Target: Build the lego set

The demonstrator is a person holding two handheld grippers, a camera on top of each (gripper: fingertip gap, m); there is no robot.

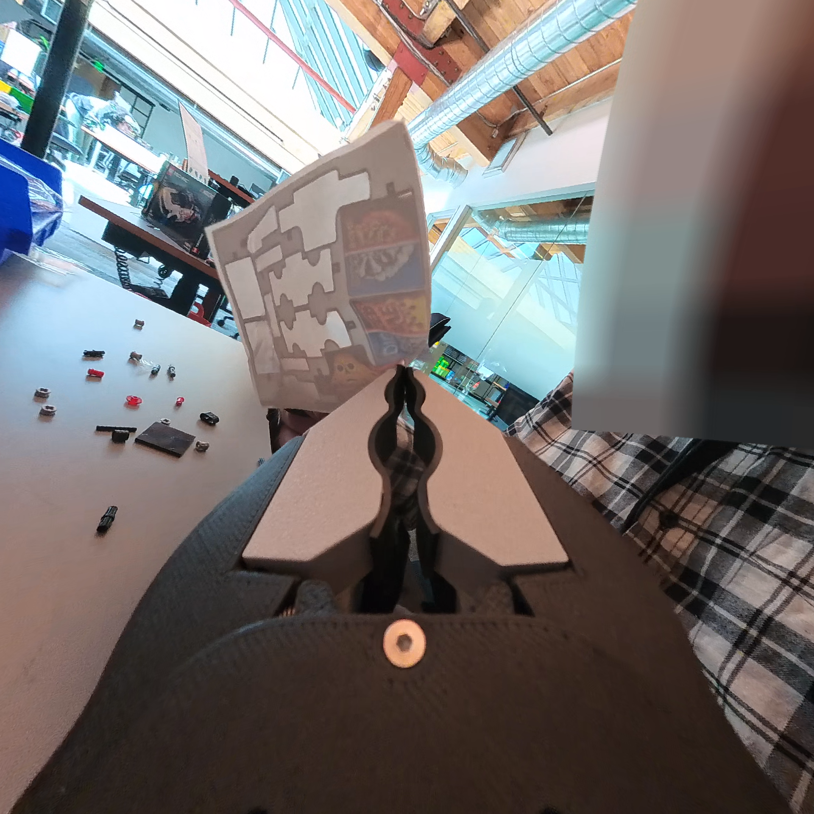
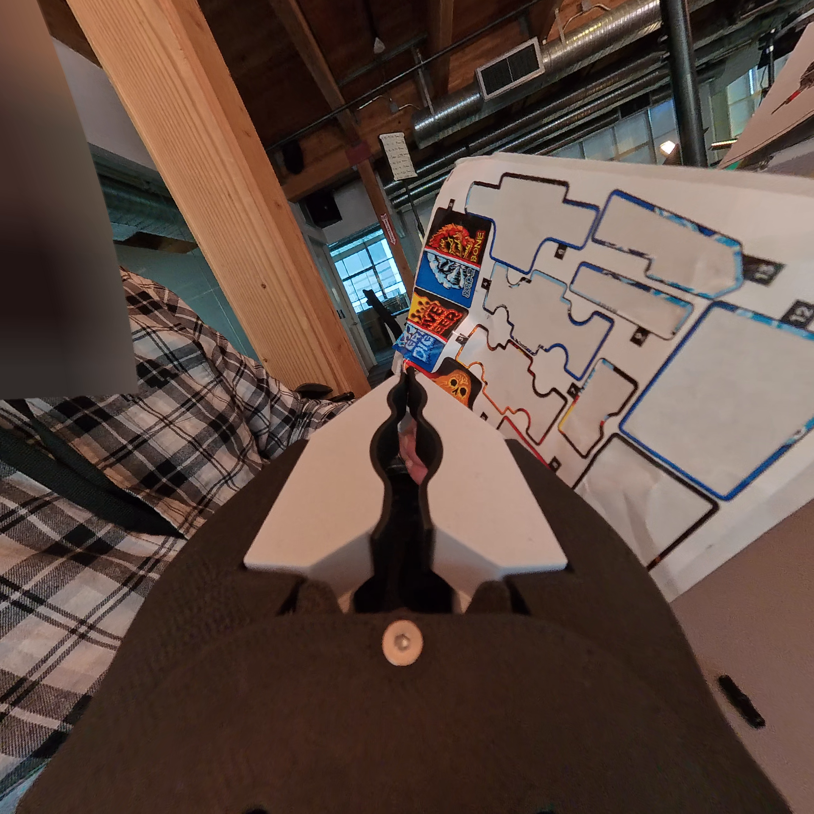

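A mostly peeled white paper sticker sheet (image 1: 321, 282) is held aloft above the pale desk (image 1: 66, 506), pinched at one lower corner by the closed left tool (image 1: 404, 374) and closed right tool (image 2: 407, 374), presumably for peeling a remaining coloured sticker.

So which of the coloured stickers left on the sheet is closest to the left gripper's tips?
The orange skull sticker, lowest in the column, just beside the left gripper.
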